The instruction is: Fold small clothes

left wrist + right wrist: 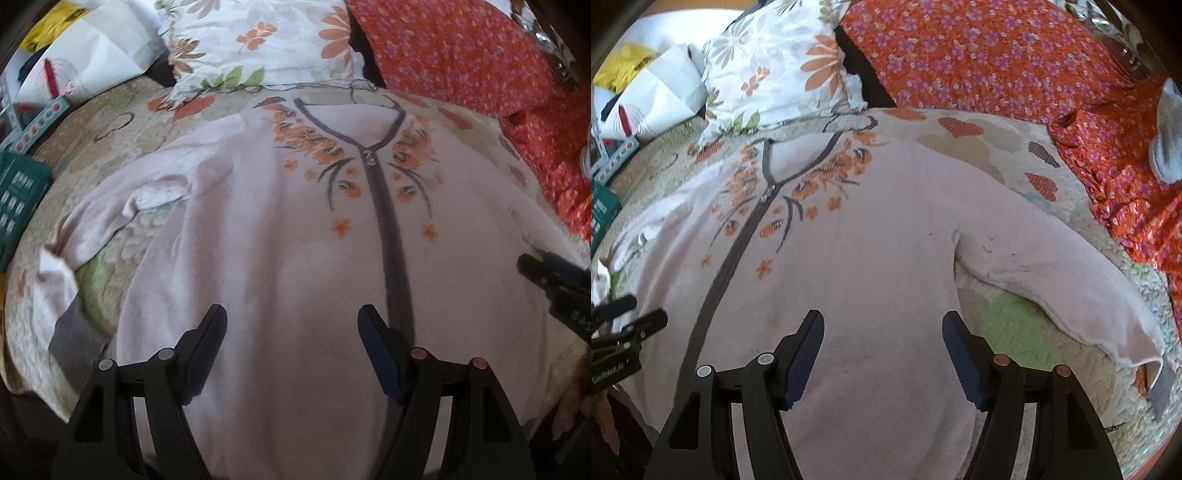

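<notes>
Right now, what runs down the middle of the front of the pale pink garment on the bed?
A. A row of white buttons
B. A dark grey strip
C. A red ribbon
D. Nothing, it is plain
B: a dark grey strip runs from the neckline down the front of the pale pink garment, between the orange flower prints.

Home bedroom: quilted bed (1008, 147), floral pillow (258, 40).

Cardigan (280, 229) hem cut off by bottom edge; green basket (18, 199) cropped left.
</notes>
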The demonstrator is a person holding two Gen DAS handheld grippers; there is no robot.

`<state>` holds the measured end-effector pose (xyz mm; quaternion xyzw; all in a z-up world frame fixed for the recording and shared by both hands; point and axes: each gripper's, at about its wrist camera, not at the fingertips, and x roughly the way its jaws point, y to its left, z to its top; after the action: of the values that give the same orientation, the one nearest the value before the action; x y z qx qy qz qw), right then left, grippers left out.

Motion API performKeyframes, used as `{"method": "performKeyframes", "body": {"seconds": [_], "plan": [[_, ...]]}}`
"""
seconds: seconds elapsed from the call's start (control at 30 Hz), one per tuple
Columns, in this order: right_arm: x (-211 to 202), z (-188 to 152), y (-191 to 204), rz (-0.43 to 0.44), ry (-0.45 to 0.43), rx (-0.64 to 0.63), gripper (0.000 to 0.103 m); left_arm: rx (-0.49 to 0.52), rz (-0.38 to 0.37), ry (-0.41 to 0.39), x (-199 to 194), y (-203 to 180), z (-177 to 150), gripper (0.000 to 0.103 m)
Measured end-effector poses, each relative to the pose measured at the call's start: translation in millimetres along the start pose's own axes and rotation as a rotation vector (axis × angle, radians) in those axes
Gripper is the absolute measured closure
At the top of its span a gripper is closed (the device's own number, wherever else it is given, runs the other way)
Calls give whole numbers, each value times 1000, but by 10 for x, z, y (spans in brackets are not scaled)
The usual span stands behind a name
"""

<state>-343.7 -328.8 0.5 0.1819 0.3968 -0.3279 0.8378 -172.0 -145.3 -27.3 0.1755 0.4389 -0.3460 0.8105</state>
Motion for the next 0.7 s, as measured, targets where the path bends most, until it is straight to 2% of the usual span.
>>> {"method": "performKeyframes", "body": {"seconds": [0.17, 0.33, 0.47, 0.57, 0.7], "plan": [[-51, -16, -84, 75, 12, 70, 31, -45, 74, -23, -396, -22, -107, 31], [-138, -6, -163, 150, 3, 114, 31, -136, 109, -46, -742, -43, -185, 30], [-187, -3, -270, 213, -1, 157, 28, -148, 160, -87, -969, -176, -199, 28], [-189, -26, -336, 206, -10, 150, 26, -149, 160, -108, -1030, -278, -160, 23], [-88, -81, -413, 175, 15, 152, 26, -157, 102, -92, -996, -327, -117, 23]]}}
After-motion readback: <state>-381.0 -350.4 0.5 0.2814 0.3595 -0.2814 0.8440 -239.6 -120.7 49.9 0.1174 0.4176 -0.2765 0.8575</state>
